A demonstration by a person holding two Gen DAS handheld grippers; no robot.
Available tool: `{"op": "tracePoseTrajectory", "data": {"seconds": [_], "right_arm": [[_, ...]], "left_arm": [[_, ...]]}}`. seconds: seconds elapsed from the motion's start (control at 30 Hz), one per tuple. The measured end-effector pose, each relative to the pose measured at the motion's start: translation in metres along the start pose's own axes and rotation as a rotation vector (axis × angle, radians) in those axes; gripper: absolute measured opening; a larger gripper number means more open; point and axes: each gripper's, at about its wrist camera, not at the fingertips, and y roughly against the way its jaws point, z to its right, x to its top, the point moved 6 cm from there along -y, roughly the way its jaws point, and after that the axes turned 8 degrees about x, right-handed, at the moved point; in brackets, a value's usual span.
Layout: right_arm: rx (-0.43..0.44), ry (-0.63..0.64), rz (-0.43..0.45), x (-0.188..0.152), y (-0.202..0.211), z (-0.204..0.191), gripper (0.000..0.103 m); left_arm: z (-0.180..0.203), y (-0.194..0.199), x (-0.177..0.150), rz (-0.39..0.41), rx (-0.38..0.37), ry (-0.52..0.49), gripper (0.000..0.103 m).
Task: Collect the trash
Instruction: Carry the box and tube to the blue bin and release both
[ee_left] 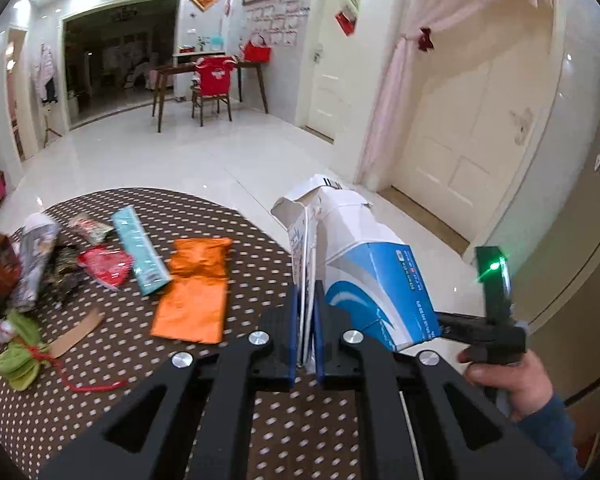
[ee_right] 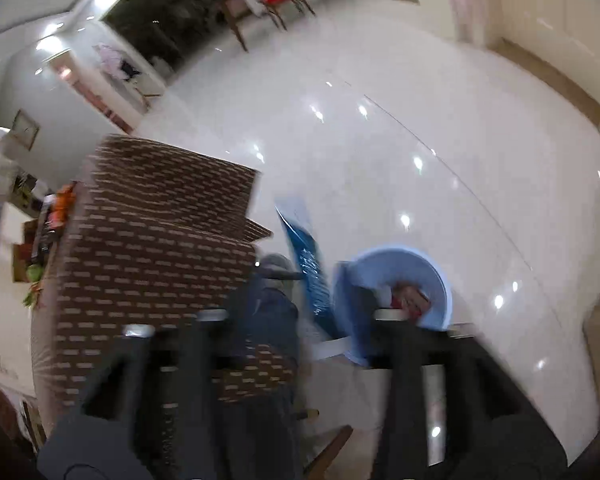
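My left gripper (ee_left: 307, 300) is shut on a flattened white and blue carton (ee_left: 364, 264), held upright above the right edge of the brown dotted table (ee_left: 220, 412). An orange wrapper (ee_left: 194, 292), a teal wrapper (ee_left: 140, 252), a red wrapper (ee_left: 106, 266) and more litter lie on the left of the table. The right wrist view is blurred. There my right gripper (ee_right: 312, 312) is open above the floor. A blue and white flat piece (ee_right: 306, 256) hangs loose between its fingers, beside a light blue bin (ee_right: 440, 280) holding something red.
A person's hand (ee_left: 504, 380) grips a black handle with a green light at the right. Green fabric with a red cord (ee_left: 20, 356) lies near the table's left edge. White tiled floor (ee_right: 420, 140) spreads around the bin. A wooden table and a red-covered chair (ee_left: 212, 80) stand far back.
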Motion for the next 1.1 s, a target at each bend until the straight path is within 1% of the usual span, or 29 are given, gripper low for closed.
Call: {"op": "tracePoseTrajectory", "data": {"seconds": [0.1,0.23,0.3,0.33,0.4,0.5,0.53,0.6,0.63,0.67,0.73,0.77,0.8,0.87,0.93,0.97,1.07,1.1], "right_arm": [[0.018,-0.049,0.018,-0.001,0.007,0.018,0.057],[0.019,-0.067,0.085,0.006,0.031,0.034,0.065],[0.019,-0.070,0.129,0.017,0.052,0.040,0.068],[0.022,-0.071,0.149,0.021,0.062,0.041,0.071],[0.029,-0.068,0.193,0.029,0.082,0.040,0.075],[0.034,-0.053,0.236,0.037,0.106,0.037,0.076],[0.036,-0.051,0.244,0.039,0.110,0.035,0.077],[0.040,-0.044,0.265,0.041,0.119,0.033,0.079],[0.041,-0.040,0.271,0.042,0.122,0.031,0.079],[0.044,-0.038,0.276,0.043,0.127,0.032,0.080],[0.045,-0.035,0.285,0.048,0.127,0.029,0.085],[0.044,-0.031,0.292,0.048,0.130,0.027,0.085],[0.045,-0.028,0.294,0.048,0.129,0.024,0.086],[0.050,-0.020,0.295,0.046,0.129,0.018,0.089],[0.050,-0.016,0.293,0.047,0.128,0.014,0.095],[0.048,-0.015,0.290,0.046,0.128,0.011,0.096],[0.024,-0.001,0.285,0.044,0.125,-0.004,0.097],[0.009,0.006,0.287,0.043,0.126,-0.007,0.097]], "left_arm": [[0.018,-0.016,0.002,-0.029,-0.009,-0.036,0.007],[0.043,-0.040,0.001,-0.075,-0.031,-0.079,0.007],[0.057,-0.054,-0.001,-0.103,-0.047,-0.098,0.007],[0.064,-0.059,-0.001,-0.114,-0.053,-0.107,0.007],[0.078,-0.076,-0.003,-0.147,-0.063,-0.132,0.007],[0.094,-0.096,-0.003,-0.190,-0.069,-0.166,0.007],[0.099,-0.105,-0.005,-0.215,-0.073,-0.175,0.007],[0.102,-0.117,-0.005,-0.245,-0.071,-0.176,0.009],[0.104,-0.125,-0.006,-0.267,-0.074,-0.180,0.023],[0.103,-0.130,-0.006,-0.288,-0.079,-0.170,0.048],[0.099,-0.131,-0.003,-0.295,-0.091,-0.131,0.069],[0.097,-0.128,0.001,-0.275,-0.107,-0.106,0.073],[0.095,-0.126,0.004,-0.264,-0.106,-0.098,0.074],[0.087,-0.119,0.006,-0.247,-0.081,-0.083,0.078],[0.084,-0.112,0.007,-0.234,-0.081,-0.063,0.079],[0.080,-0.106,0.008,-0.222,-0.075,-0.056,0.082],[0.074,-0.089,0.013,-0.168,-0.049,-0.046,0.089],[0.073,-0.083,0.014,-0.152,-0.044,-0.048,0.089]]}}
